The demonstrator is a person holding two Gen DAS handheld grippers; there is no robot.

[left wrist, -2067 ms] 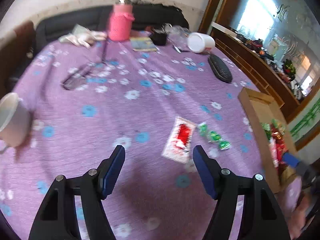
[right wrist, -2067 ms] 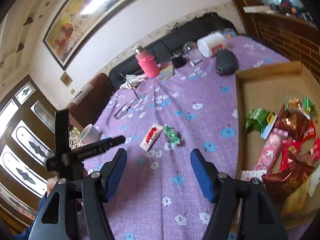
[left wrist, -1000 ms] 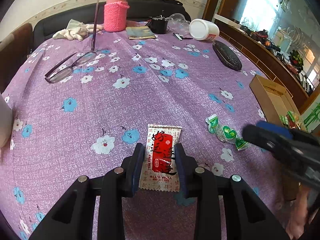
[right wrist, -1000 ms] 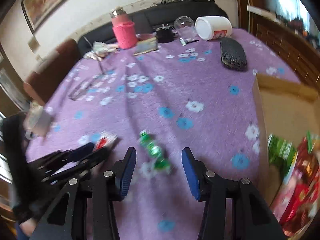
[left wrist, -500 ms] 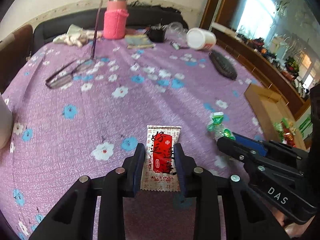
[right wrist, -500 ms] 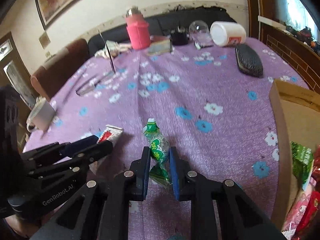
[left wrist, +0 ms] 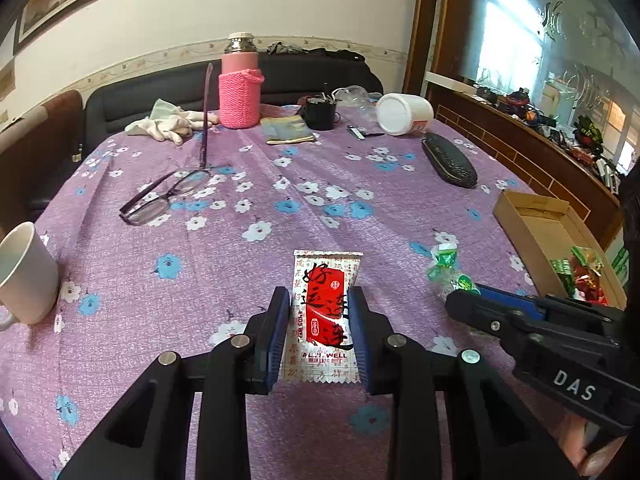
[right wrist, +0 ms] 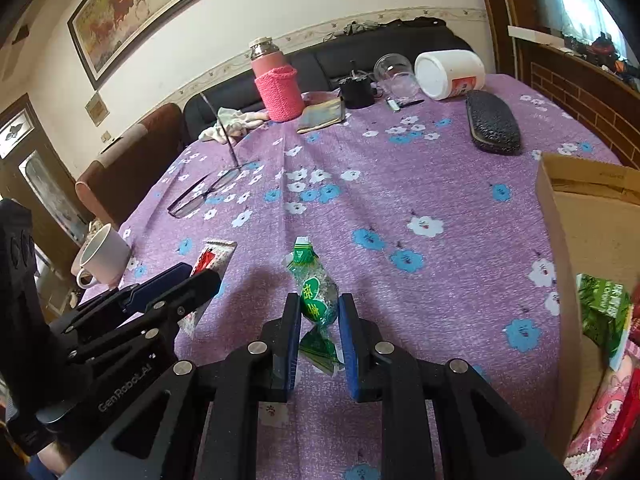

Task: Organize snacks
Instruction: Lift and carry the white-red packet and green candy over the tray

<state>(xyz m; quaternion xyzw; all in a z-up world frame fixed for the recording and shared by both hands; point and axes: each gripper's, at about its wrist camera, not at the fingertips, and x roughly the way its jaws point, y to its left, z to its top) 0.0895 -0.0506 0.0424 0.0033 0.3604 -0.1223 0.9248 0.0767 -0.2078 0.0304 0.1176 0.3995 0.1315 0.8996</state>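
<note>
My left gripper (left wrist: 319, 300) is shut on a white and red snack packet (left wrist: 326, 312), held above the purple flowered tablecloth (left wrist: 280, 200). My right gripper (right wrist: 319, 308) is shut on a green wrapped candy (right wrist: 316, 292), also above the cloth. The candy shows in the left wrist view (left wrist: 446, 268) ahead of the right gripper's fingers. The packet shows in the right wrist view (right wrist: 212, 256) at the left gripper's tip. A cardboard box (right wrist: 560, 216) with several snack packs (right wrist: 604, 304) stands at the right; it also shows in the left wrist view (left wrist: 532, 224).
A white mug (left wrist: 24, 272) stands at the left edge. Glasses (left wrist: 168, 196), a black case (left wrist: 450, 164), a pink flask (left wrist: 239, 88), a white jar on its side (left wrist: 404, 114), a black cup (left wrist: 320, 114) and white gloves (left wrist: 168, 124) lie further back.
Both grippers were open above the table; each came down and shut on its snack. Both now hold the snacks a little higher.
</note>
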